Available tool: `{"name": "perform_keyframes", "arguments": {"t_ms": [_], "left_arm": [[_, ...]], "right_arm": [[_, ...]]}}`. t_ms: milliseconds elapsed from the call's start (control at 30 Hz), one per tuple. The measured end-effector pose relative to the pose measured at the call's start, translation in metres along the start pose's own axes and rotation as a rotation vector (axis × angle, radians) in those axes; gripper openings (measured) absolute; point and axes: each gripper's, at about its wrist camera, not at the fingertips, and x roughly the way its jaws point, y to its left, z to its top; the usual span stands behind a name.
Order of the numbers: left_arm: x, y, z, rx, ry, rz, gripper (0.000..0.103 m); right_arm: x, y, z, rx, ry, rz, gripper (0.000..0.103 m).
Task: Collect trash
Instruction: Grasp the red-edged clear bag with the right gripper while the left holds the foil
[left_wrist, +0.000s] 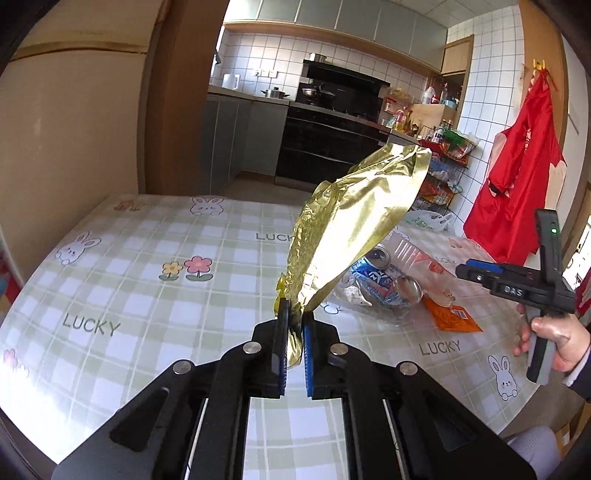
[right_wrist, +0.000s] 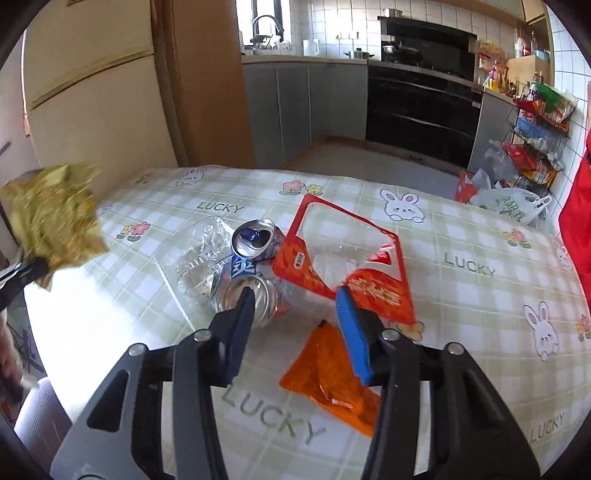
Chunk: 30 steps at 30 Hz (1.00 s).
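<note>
trash is partly gathered: the left gripper (left_wrist: 293, 332) pinches a gold foil wrapper (left_wrist: 354, 221) lifted clear of the table (left_wrist: 122, 295). still lying there are a crushed can (right_wrist: 251, 273), a clear plastic bottle (right_wrist: 199, 254), a red-edged bag (right_wrist: 351, 258) and an orange packet (right_wrist: 328, 380). the right gripper (right_wrist: 295, 306) hovers over the heap, jaws partly spread, gripping nothing. no bin is in view.

each fisheye rides behind its own gripper's fingers, tilted down over the table (left_wrist: 122, 266) toward the kitchen. both share the trash pile (right_wrist: 280, 266) ahead; the left view's edge seems blurred.
</note>
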Motion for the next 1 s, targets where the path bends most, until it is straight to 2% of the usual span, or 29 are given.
{"name": "perform_keyframes", "arguments": {"t_ms": [200,333,400,533,567,767,1000], "left_arm": [[-0.008,0.012,-0.013,-0.032,0.019,0.017,0.007],[-0.011,0.013,-0.012,-0.034,0.021,0.005,0.007],[-0.012,0.012,-0.012,-0.028,0.020,0.000,0.007],[-0.014,0.012,-0.013,-0.040,0.013,-0.007,0.007],[-0.015,0.012,-0.014,-0.043,0.013,-0.010,0.007],[-0.024,0.006,-0.012,-0.024,0.002,-0.025,0.007],[-0.045,0.001,-0.009,-0.013,-0.024,-0.030,0.007]], "right_arm": [[0.029,0.011,0.014,-0.027,0.015,-0.044,0.046],[0.046,0.002,0.014,0.007,0.075,-0.036,0.046],[0.046,-0.001,0.014,0.026,0.078,-0.026,0.037],[0.029,0.002,0.014,-0.015,0.035,-0.039,0.028],[0.022,0.003,0.014,-0.024,0.016,-0.042,0.019],[-0.025,0.002,0.020,-0.003,-0.107,-0.059,0.012],[-0.077,-0.001,0.019,0.017,-0.203,-0.077,0.009]]}}
